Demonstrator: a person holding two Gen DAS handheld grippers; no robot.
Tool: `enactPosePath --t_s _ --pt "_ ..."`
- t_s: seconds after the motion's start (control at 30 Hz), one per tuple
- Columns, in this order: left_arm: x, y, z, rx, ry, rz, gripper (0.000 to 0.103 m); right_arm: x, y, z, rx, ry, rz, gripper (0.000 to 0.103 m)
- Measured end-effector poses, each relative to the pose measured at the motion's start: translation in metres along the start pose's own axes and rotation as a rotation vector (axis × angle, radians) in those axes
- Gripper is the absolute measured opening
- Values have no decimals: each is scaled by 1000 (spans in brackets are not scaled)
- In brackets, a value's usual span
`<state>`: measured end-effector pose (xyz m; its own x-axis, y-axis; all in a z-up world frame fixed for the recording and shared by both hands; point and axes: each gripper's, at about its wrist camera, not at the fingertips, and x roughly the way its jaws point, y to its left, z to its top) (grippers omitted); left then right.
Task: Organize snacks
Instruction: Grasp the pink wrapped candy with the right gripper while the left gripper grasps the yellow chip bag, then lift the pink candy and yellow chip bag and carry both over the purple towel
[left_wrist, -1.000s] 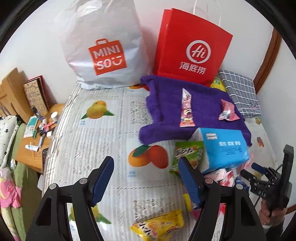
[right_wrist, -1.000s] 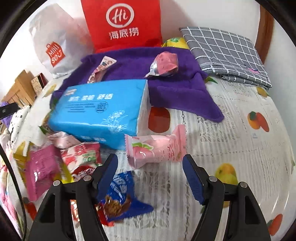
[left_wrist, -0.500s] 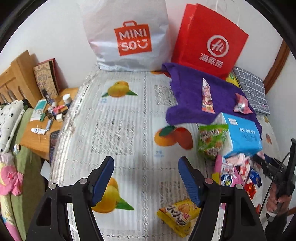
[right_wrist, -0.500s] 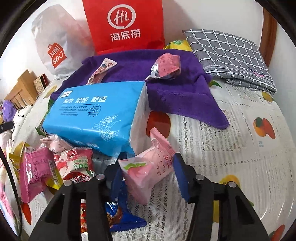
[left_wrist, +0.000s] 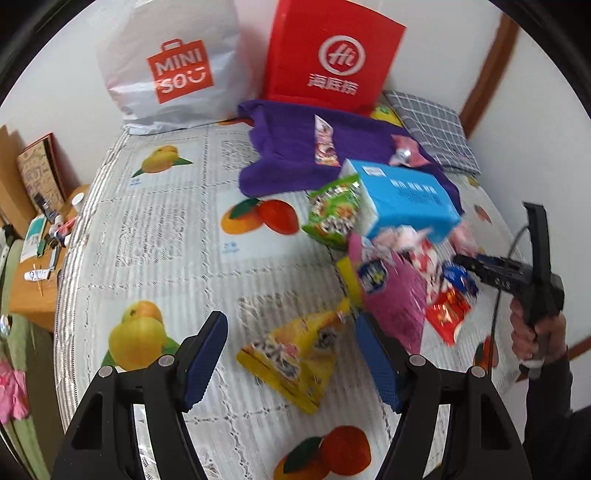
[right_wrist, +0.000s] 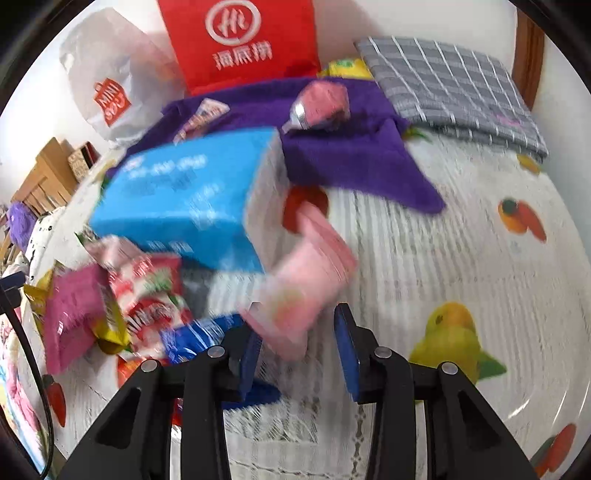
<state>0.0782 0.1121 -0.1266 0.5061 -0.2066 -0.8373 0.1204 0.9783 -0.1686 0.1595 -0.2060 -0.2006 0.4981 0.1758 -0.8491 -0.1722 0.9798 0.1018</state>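
- The right gripper (right_wrist: 297, 341) has just been closing its jaws on the pink snack packet (right_wrist: 306, 284). The packet sits between the pads, tilted and blurred, beside the blue tissue pack (right_wrist: 184, 199). Whether the pads press it yet, I cannot tell.
- The left gripper (left_wrist: 291, 354) hangs released over the yellow snack packet (left_wrist: 295, 354), which lies on the fruit-print cloth (left_wrist: 166, 236), not touching either pad.
- Good practice, I judge: clench the pink packet firmly at its middle before lifting, since slick film slips.
- Lift it clear of the snack pile (right_wrist: 140, 295) so neighbours stay put.
- The purple towel (right_wrist: 351, 147) already holds two snacks, so it is likely the drop spot.
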Motion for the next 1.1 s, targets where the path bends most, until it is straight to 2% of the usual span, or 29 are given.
enactPosePath --t_s 0.1,0.2,0.43,0.5,0.57,0.6,0.8,1.1 --pt "8 -3 -6 26 21 16 70 1 -1 3 16 -12 -1 40" --pt "20 -2 -12 39 50 26 70 5 0 9 26 -25 10 46" --pt "39 -4 -17 57 73 71 70 14 8 20 -23 -47 -46 47" --pt "43 -7 -18 77 71 83 67 13 9 20 -37 -51 -43 44" --pt "46 -9 -19 95 65 85 64 12 8 19 -46 -56 -57 29" --pt "46 -9 -18 103 56 83 63 11 7 18 -47 -54 -61 26" --pt "37 2 -16 88 26 73 57 2 3 9 -43 -55 -60 26" --pt "16 22 -1 20 -43 89 56 -25 0 4 8 -94 -53 26"
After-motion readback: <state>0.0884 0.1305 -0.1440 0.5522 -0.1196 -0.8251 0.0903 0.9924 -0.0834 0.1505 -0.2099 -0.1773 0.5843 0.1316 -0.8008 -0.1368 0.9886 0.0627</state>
